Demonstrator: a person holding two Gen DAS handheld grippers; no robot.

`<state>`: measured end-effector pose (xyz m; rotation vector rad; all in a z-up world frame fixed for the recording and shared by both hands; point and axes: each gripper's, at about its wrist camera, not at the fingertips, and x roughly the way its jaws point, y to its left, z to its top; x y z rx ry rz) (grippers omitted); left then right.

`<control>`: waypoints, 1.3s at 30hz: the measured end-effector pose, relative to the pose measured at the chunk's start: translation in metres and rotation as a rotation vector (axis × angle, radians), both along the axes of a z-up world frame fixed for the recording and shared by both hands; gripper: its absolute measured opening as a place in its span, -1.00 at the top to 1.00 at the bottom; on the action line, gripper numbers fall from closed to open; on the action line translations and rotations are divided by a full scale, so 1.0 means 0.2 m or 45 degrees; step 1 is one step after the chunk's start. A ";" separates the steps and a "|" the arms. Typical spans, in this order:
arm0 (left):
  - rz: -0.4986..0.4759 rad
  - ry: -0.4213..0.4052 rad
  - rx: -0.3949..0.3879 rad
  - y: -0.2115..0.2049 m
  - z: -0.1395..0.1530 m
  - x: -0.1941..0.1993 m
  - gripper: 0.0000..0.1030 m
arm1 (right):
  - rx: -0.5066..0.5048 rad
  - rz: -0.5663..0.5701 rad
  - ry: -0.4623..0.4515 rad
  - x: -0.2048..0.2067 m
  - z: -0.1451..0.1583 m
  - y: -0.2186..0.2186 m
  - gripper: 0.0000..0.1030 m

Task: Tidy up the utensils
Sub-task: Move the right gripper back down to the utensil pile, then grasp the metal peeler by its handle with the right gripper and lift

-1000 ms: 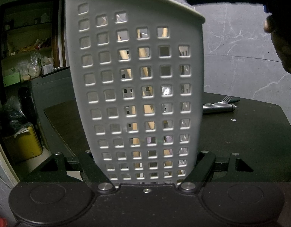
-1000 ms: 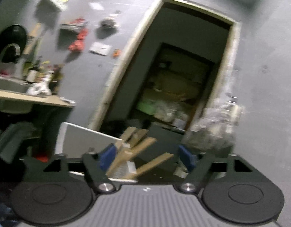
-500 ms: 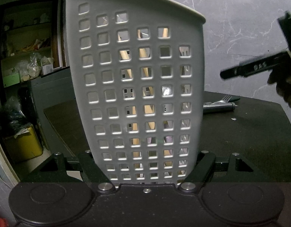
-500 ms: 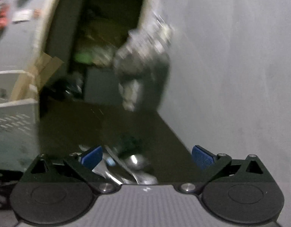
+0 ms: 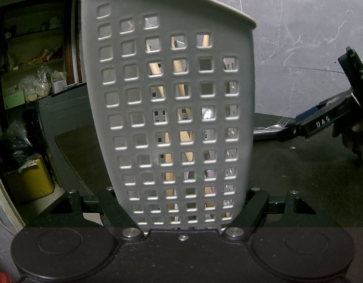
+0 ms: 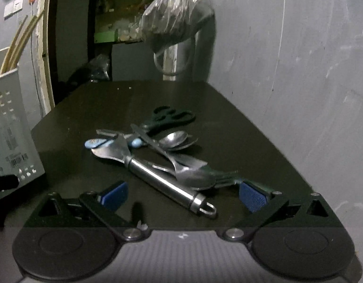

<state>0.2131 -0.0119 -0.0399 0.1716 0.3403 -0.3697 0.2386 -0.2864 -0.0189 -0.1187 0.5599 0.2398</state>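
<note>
Right gripper (image 6: 182, 197), its jaws just opened wide and empty, has swung down from the holder (image 5: 172, 108) to the utensil pile (image 6: 157, 155); left gripper (image 5: 181, 208) clamps the holder, so another pickup likely follows.

A dark, matte table (image 6: 228, 122) filled the middle of the right wrist view, its far edge curving across the centre of the frame below a grey wall. At the left edge stood a pale perforated utensil holder (image 6: 9, 127), upright on the tabletop. Near the centre lay a loose heap of cutlery: a tool with a round steel handle (image 6: 167, 186) ending in a hanging loop pointed toward the lower middle, spoons (image 6: 174, 139) overlapped behind it, a small blue-handled piece (image 6: 96, 143) lay to the left, and black-handled scissors (image 6: 172, 115) sat furthest back. In the left wrist view, a fork (image 5: 279, 123) showed at right.
</note>
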 end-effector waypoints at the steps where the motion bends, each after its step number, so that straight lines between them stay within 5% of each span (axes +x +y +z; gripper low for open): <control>1: 0.000 0.000 0.000 0.00 0.00 0.00 -0.51 | 0.009 0.010 0.012 0.00 -0.02 -0.01 -0.99; 21: 0.001 -0.001 0.001 0.00 0.00 -0.01 -0.51 | 0.059 0.310 0.062 -0.12 -0.02 0.04 -0.98; 27: 0.002 -0.003 0.005 0.00 0.00 -0.02 -0.51 | 0.245 0.562 0.152 -0.20 0.06 0.05 -0.98; 39: 0.007 -0.002 0.012 -0.01 0.01 -0.03 -0.51 | 0.019 0.413 0.154 0.02 0.03 0.26 -0.60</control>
